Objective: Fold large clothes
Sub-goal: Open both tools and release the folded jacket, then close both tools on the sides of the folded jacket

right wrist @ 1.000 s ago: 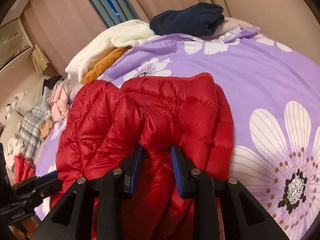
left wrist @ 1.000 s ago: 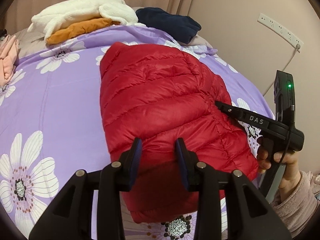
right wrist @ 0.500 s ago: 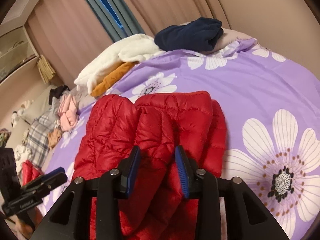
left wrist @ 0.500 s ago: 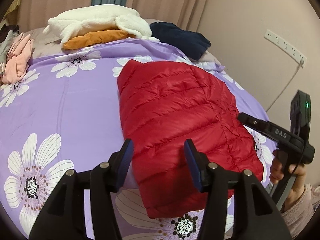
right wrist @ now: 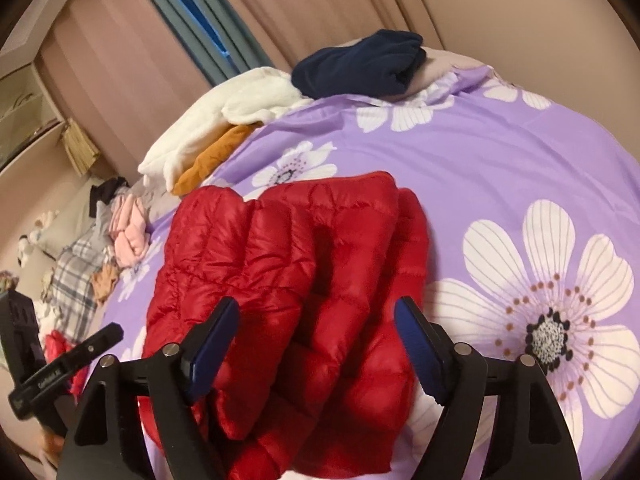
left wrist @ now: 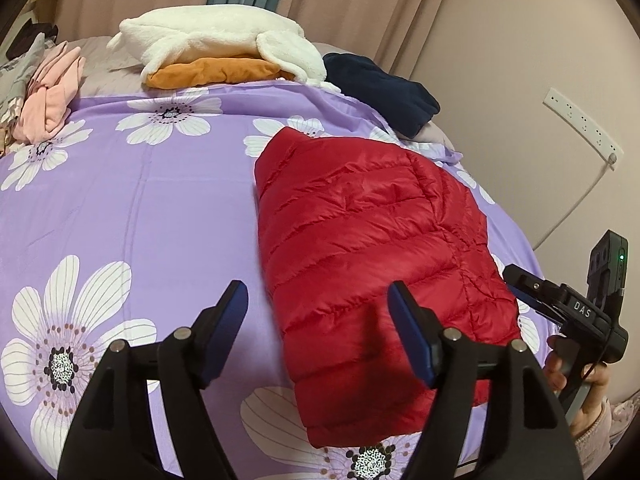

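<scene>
One red puffer jacket lies folded on the purple bed; left gripper and right gripper are opening, holding nothing.

Dim warm indoor light, soft shadows, strong fisheye warping at edges.

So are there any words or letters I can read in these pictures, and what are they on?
"DAS": white letters on the black body of the right gripper, seen from the left wrist.
White lettering on the black body of the left gripper, seen from the right wrist: too blurred to read.
Nothing readable on the red jacket, the flowered sheet or the wall socket strip.
</scene>
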Motion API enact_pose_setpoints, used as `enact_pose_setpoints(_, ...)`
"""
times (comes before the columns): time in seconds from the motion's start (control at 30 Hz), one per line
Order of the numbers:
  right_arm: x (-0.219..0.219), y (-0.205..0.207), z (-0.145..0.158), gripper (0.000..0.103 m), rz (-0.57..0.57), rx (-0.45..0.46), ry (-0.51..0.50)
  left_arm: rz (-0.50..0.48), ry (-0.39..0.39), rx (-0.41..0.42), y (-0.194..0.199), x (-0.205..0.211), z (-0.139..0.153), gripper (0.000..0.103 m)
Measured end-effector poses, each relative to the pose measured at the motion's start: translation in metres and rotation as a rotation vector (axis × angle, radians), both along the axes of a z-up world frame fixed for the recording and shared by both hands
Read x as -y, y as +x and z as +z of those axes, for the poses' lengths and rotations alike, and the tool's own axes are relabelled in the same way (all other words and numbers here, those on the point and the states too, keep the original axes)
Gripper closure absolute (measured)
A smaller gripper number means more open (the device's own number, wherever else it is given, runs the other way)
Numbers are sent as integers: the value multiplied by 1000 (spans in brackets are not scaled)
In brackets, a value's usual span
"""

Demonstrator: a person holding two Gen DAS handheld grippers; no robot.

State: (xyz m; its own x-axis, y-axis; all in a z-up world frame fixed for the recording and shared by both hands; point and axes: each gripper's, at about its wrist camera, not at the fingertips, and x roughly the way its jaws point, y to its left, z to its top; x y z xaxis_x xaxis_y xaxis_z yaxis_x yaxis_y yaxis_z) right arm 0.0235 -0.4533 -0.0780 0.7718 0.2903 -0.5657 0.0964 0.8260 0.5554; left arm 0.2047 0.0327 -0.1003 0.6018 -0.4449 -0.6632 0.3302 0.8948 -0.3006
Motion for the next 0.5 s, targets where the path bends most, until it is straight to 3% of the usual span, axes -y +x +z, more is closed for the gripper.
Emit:
enact_pose_setpoints(0.23, 2, -1, -4, 18, -3, -21, 27, 13, -6, -19, 5, -4, -3, 21)
enact_pose_setpoints(0.5, 1, 1, -9, 12, 5, -42, 49, 5, -12, -35, 9, -4, -7, 19)
